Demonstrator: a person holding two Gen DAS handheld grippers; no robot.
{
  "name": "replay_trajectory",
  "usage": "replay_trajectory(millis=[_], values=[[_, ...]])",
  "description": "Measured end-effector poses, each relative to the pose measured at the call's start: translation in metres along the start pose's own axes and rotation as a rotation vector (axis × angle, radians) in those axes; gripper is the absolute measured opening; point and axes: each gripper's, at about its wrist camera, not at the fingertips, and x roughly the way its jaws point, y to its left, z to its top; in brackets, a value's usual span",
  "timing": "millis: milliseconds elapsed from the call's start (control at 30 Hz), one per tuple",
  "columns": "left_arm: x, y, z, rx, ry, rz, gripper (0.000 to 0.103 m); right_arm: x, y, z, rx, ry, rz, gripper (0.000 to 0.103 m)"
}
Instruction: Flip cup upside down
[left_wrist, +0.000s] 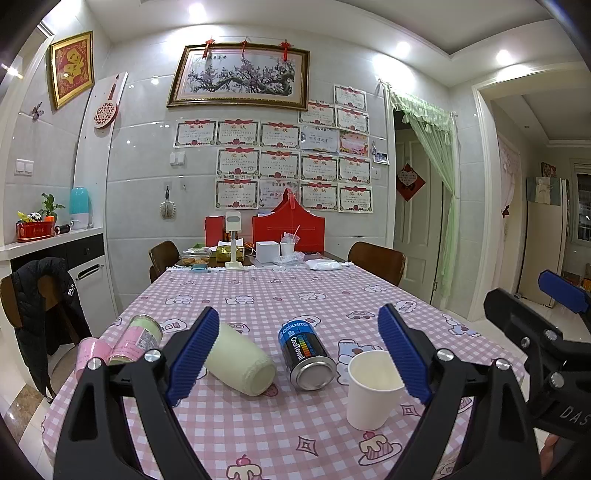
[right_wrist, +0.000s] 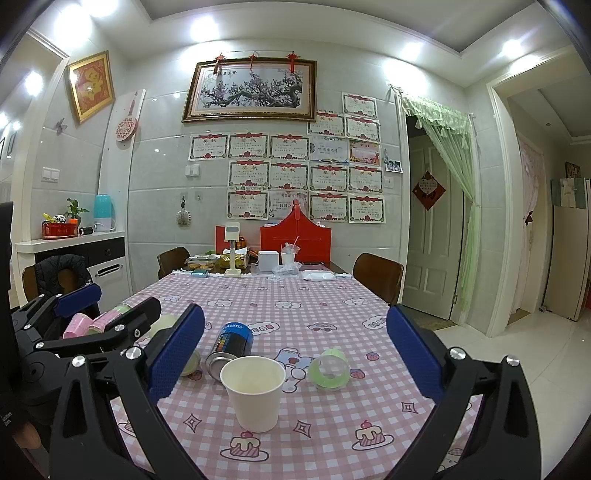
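A white paper cup (left_wrist: 371, 389) stands upright, mouth up, on the pink checked tablecloth (left_wrist: 280, 435). In the right wrist view the cup (right_wrist: 255, 391) is near the middle. My left gripper (left_wrist: 299, 354) is open and empty, with the cup just inside its right finger. My right gripper (right_wrist: 295, 354) is open and empty above and behind the cup; the cup lies between its fingers. The right gripper also shows at the right edge of the left wrist view (left_wrist: 546, 332), and the left gripper at the left of the right wrist view (right_wrist: 107, 314).
A cream cup (left_wrist: 240, 363) lies on its side, beside a blue can (left_wrist: 306, 354) also lying down. Pink and green containers (left_wrist: 125, 341) lie at the table's left edge. A green-rimmed clear cup (right_wrist: 330, 369) lies on its side. Boxes and clutter (right_wrist: 277, 254) stand at the far end, with chairs around.
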Motion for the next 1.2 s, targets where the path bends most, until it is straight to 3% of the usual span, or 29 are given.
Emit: replay_trajectory(millis=[1200], values=[[0.0000, 0.0059, -0.0010, 0.004, 0.005, 0.007, 0.087, 0.0045, 0.0004, -0.0039, -0.002, 0.016, 0.003, 0.095]])
